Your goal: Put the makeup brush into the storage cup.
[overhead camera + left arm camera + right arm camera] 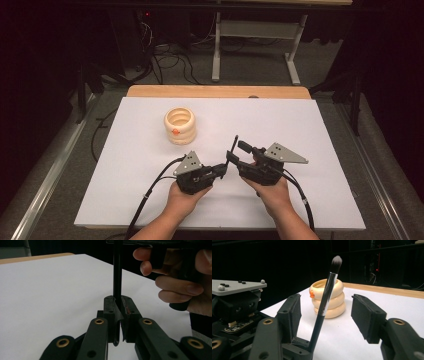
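Clenched on the brush (pixel 325 298) handle's lower end, your left gripper (pixel 118 312) holds it upright with the bristle tip on top; your right gripper (pixel 325 317) stands released, its pads either side of the handle and clear of it. Largest first: the table (pixel 310 130) spreads white under both hands, with a wooden strip along its far edge. Your left hand (pixel 182 197) and right hand (pixel 272 192) sit near you at the middle, the grippers nose to nose. Further off and to the left stands the cup (pixel 180 125), a cream ringed holder with an orange spot, well apart from the grippers. Smallest is the brush, between the two grippers.
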The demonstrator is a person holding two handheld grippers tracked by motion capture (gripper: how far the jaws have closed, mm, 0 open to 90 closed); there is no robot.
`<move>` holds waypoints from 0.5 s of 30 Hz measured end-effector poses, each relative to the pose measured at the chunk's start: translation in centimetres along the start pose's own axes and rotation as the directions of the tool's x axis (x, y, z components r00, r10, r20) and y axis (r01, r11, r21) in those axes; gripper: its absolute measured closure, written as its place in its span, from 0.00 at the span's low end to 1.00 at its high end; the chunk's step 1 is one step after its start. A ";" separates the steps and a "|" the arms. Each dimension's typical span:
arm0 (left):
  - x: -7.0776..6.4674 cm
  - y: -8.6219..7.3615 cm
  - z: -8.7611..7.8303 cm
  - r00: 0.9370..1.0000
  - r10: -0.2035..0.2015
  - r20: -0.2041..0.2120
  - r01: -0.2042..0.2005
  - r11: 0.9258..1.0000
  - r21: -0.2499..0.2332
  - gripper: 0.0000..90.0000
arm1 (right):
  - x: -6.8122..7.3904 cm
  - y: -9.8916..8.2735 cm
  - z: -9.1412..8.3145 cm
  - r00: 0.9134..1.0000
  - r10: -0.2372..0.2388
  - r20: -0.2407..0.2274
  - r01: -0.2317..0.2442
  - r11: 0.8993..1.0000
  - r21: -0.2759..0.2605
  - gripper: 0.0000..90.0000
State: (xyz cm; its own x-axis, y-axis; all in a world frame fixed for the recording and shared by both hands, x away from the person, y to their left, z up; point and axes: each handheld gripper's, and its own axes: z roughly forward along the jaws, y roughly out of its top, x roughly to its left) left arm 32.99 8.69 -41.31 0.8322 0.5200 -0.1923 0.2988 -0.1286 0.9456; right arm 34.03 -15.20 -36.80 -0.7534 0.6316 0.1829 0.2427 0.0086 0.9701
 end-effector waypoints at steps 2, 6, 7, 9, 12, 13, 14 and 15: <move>-0.2 0.0 0.0 1.000 0.003 0.004 -0.003 1.000 -0.004 0.93 | 0.1 -0.1 0.1 1.000 0.001 -0.002 -0.001 1.000 -0.004 0.54; -0.3 0.0 0.0 1.000 0.003 0.005 -0.003 1.000 -0.001 0.93 | 0.3 -0.2 0.1 1.000 0.005 -0.004 -0.005 1.000 -0.004 0.58; -0.3 -0.1 0.1 1.000 0.004 0.005 -0.004 1.000 -0.001 0.93 | 0.3 -0.2 0.1 1.000 0.005 -0.007 -0.005 1.000 -0.007 0.59; -0.3 -0.1 0.1 1.000 0.004 0.006 -0.004 1.000 0.000 0.93 | 0.3 -0.3 0.1 1.000 0.006 -0.005 -0.006 1.000 -0.011 0.62; -0.3 -0.2 0.3 1.000 0.011 0.002 -0.011 1.000 0.002 0.93 | 0.3 -0.4 0.1 1.000 0.005 0.001 -0.005 1.000 -0.010 0.65; -0.1 -0.2 0.3 1.000 0.015 0.003 -0.015 1.000 0.006 0.93 | 0.1 -0.5 0.2 1.000 0.004 0.006 -0.003 1.000 -0.010 0.67; -0.1 -0.2 0.3 1.000 0.015 0.003 -0.015 1.000 0.006 0.93 | 0.0 -0.6 0.2 1.000 0.005 0.008 -0.005 1.000 -0.010 0.67; -0.1 -0.2 0.3 1.000 0.016 0.000 -0.016 1.000 0.008 0.93 | -0.1 -0.6 0.3 1.000 0.006 0.008 -0.006 1.000 -0.007 0.68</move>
State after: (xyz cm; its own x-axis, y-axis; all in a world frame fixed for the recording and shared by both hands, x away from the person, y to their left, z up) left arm 33.03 8.38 -41.58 0.8369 0.5178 -0.1773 0.2896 -0.1439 0.9463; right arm 34.12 -15.00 -37.47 -0.7472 0.6376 0.1874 0.2431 -0.0003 0.9700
